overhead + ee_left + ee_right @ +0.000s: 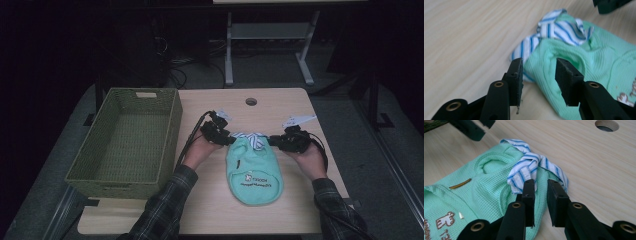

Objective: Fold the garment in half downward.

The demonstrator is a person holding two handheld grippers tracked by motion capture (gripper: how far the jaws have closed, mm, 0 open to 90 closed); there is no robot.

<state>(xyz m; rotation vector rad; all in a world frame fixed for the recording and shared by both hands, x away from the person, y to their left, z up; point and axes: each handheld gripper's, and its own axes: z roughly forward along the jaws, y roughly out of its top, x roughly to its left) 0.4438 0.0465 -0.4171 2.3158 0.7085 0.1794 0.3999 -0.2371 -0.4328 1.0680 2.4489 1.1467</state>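
Nearest the person, two plaid flannel sleeves come in over the pale wood-grain tabletop point(210, 210), whose surface is smooth and matte with rounded corners. Just beyond the hands lies the small mint-green garment point(254, 170), a soft waffle-knit piece with a rounded lower end, printed lettering and a little figure near its hem, flat on the tabletop at its middle, right of the basket. At its far end sits a crumpled blue-and-white striped collar point(250, 137) of thinner, smoother woven cloth, bunched into folds. The left tool point(538, 75) has its flat, black, foam-faced jaws spread apart, straddling the ribbed green edge where it meets the striped cloth, nothing gripped between them. The right tool point(541, 195) has its jaws drawn close with a narrow gap, a fold of the green knit and the striped collar's edge lying between them; whether they truly pinch the cloth cannot be told. To the left stands a rectangular olive-green woven basket point(170, 135) with straight walls, a coarse plaited texture and a cut-out handle slot. Farther off, a round hole point(251, 101) pierces the tabletop near its far edge.
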